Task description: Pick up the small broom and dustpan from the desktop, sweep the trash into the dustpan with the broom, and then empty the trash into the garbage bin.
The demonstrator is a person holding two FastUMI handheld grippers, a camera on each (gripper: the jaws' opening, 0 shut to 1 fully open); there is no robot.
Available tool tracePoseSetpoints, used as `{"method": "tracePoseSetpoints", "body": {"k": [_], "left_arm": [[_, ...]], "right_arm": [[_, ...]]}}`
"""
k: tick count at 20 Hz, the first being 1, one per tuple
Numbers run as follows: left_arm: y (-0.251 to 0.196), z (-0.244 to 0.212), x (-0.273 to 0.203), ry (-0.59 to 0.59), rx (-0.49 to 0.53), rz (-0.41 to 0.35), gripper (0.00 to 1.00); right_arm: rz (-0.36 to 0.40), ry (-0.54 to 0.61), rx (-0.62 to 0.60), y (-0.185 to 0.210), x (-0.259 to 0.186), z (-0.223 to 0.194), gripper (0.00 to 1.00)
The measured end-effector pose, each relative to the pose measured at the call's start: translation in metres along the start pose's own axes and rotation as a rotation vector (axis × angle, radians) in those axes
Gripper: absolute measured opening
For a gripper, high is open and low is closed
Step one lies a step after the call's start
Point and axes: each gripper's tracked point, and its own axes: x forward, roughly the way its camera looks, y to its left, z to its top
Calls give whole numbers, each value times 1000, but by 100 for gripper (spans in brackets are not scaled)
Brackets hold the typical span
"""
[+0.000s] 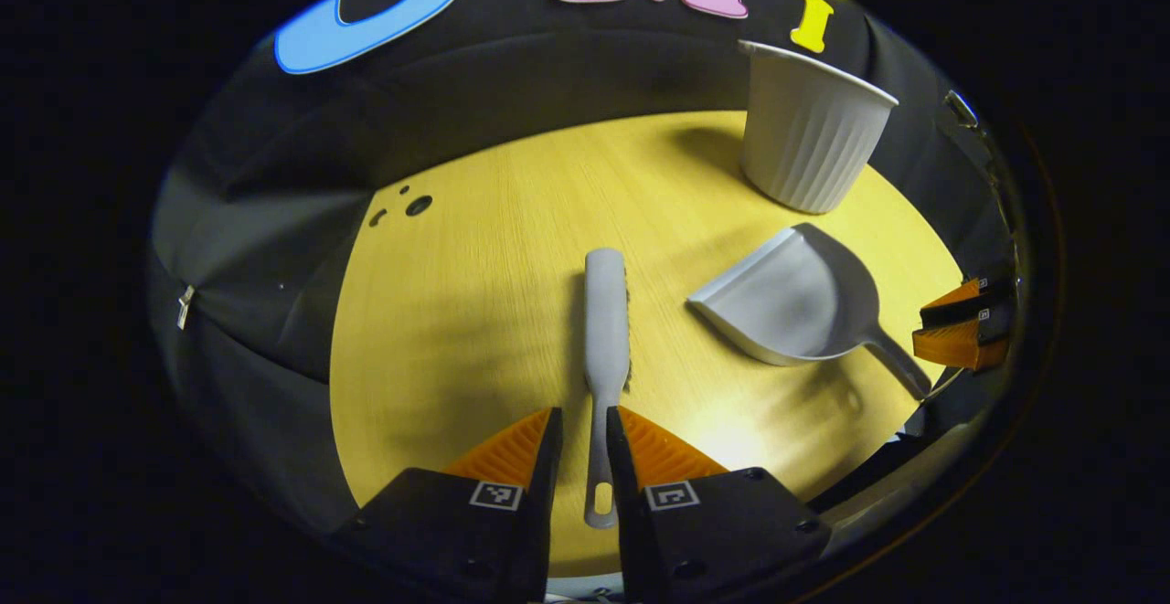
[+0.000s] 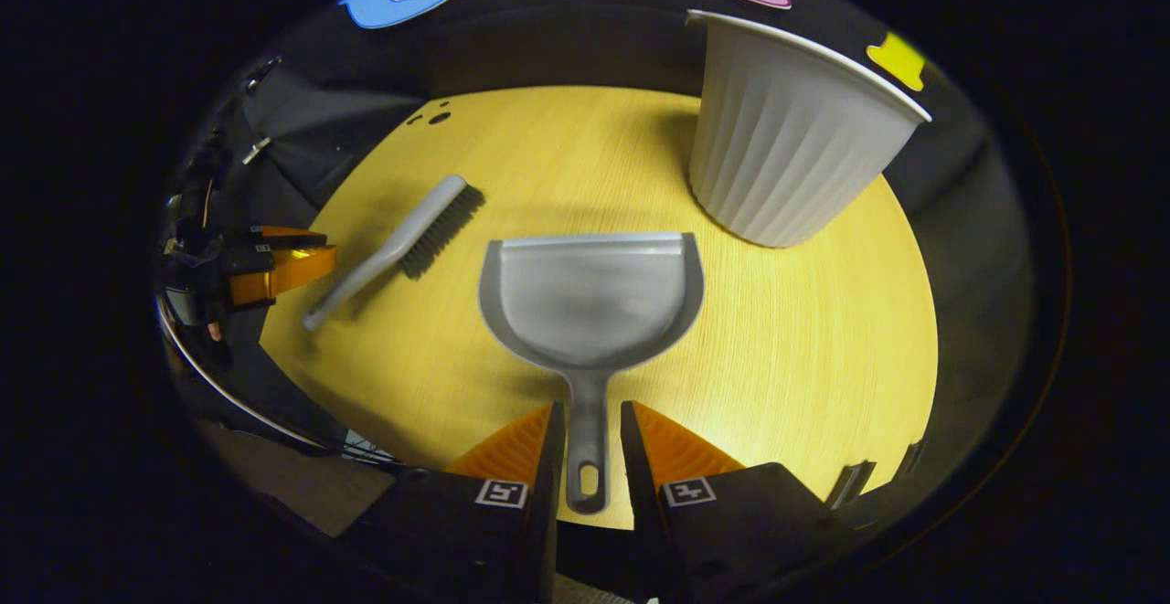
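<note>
Broom (image 1: 606,312) lies flat on the yellow wood-grain desktop (image 1: 457,312), handle running back between my left gripper (image 1: 585,449) fingers — close on either side, though I cannot tell whether they press it. Black cloth walls the booth behind. My right gripper (image 2: 590,444) straddles the dustpan (image 2: 590,298) handle the same way, grip likewise unclear; the pan sits flat, mouth toward the far wall, nothing visible in it. The ribbed white garbage bin (image 2: 786,147) stands upright near the back right edge — its inside is hidden. Square markers on both grippers, unreadable.
</note>
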Motion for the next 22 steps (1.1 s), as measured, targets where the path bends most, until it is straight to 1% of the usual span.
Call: {"method": "tracePoseSetpoints", "body": {"k": [2, 5, 8, 9, 10, 11, 14, 16, 17, 18, 20, 21, 22], "left_arm": [[-3, 22, -17, -79, -13, -16, 33], [-5, 61, -40, -206, -7, -24, 36], [-10, 101, -64, -345, -16, -34, 34], [-10, 114, -73, -389, -18, -35, 34], [-11, 124, -82, -429, -18, -35, 34], [-12, 134, -90, -462, -19, -36, 35], [-18, 160, -118, -561, -44, -57, 34], [-16, 173, -136, -627, -53, -52, 34], [-15, 180, -147, -661, -53, -52, 34], [-16, 184, -156, -696, -53, -57, 34], [-17, 192, -172, -740, -57, -71, 36], [-16, 194, -179, -757, -62, -79, 35], [-17, 198, -188, -773, -68, -86, 35]], "right_arm": [[-11, -80, -9, 0, -16, 18, 39], [-30, -242, -15, 0, -40, 59, 39], [-23, -368, -16, 6, -64, 94, 39], [-24, -402, -22, 7, -72, 105, 47], [-29, -428, -31, 6, -81, 114, 31], [-41, -462, -37, 4, -89, 125, 39], [-42, -561, -51, 12, -115, 153, 38], [-46, -621, -52, 17, -130, 166, 38], [-48, -649, -52, 20, -136, 171, 30], [-54, -673, -53, 22, -143, 174, 38], [-68, -695, -65, 26, -149, 177, 38], [-74, -703, -74, 25, -150, 178, 39], [-79, -718, -78, 27, -154, 181, 39]]}}
